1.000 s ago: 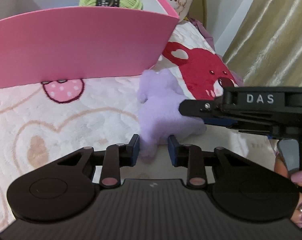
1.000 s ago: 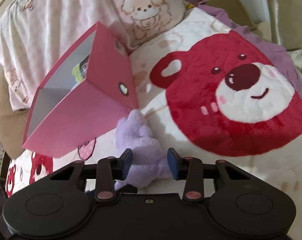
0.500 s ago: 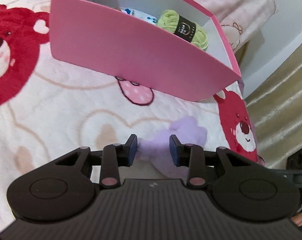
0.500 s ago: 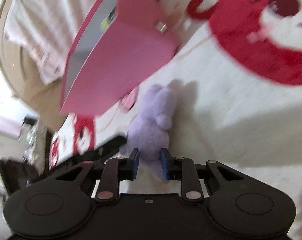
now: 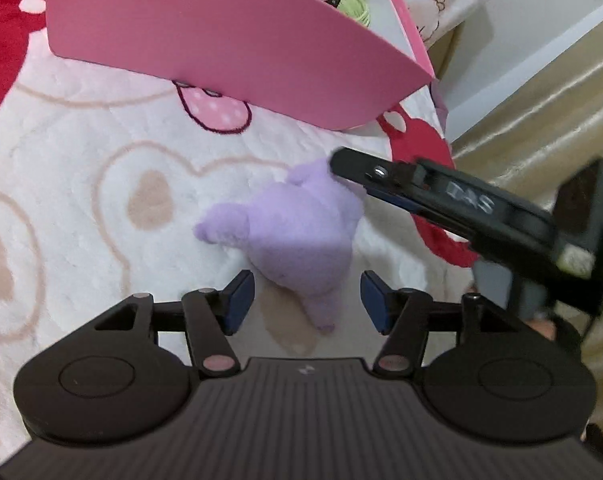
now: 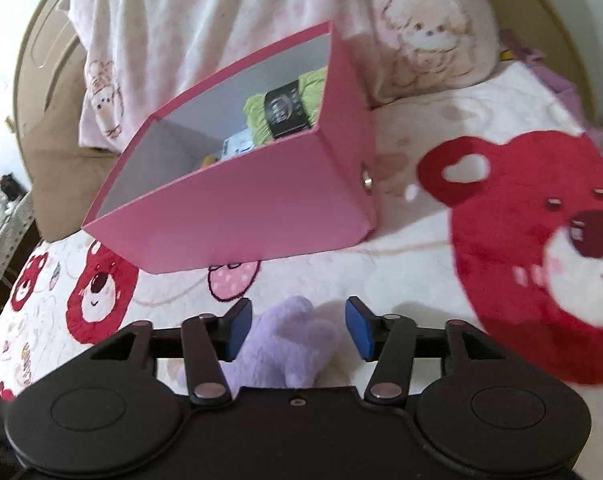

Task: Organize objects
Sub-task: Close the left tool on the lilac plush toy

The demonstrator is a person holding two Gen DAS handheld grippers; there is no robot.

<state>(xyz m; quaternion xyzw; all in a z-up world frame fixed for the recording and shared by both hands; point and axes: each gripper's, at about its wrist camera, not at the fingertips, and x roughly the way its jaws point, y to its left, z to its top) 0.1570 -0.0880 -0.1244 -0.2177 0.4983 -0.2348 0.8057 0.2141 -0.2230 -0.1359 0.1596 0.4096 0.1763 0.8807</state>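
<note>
A purple plush toy point(image 5: 301, 232) lies on the bear-print blanket in front of a pink box point(image 5: 221, 40). My left gripper point(image 5: 307, 304) is open, its pads either side of the toy's near end, not touching. My right gripper point(image 6: 297, 330) is open with the plush point(image 6: 289, 344) between its pads; it also shows in the left wrist view point(image 5: 441, 200), reaching the toy from the right. The pink box point(image 6: 241, 216) holds a green yarn ball point(image 6: 289, 106) and other small items.
The white blanket point(image 5: 81, 200) with red bear prints point(image 6: 541, 248) covers the bed. Pillows with bear pictures point(image 6: 221, 20) lie behind the box. A beige curtain point(image 5: 561, 100) and wall stand to the right of the bed.
Both grippers have opened wider around the plush toy. The right gripper swung back level, facing the box. The left gripper pulled back, so more of the toy shows.
</note>
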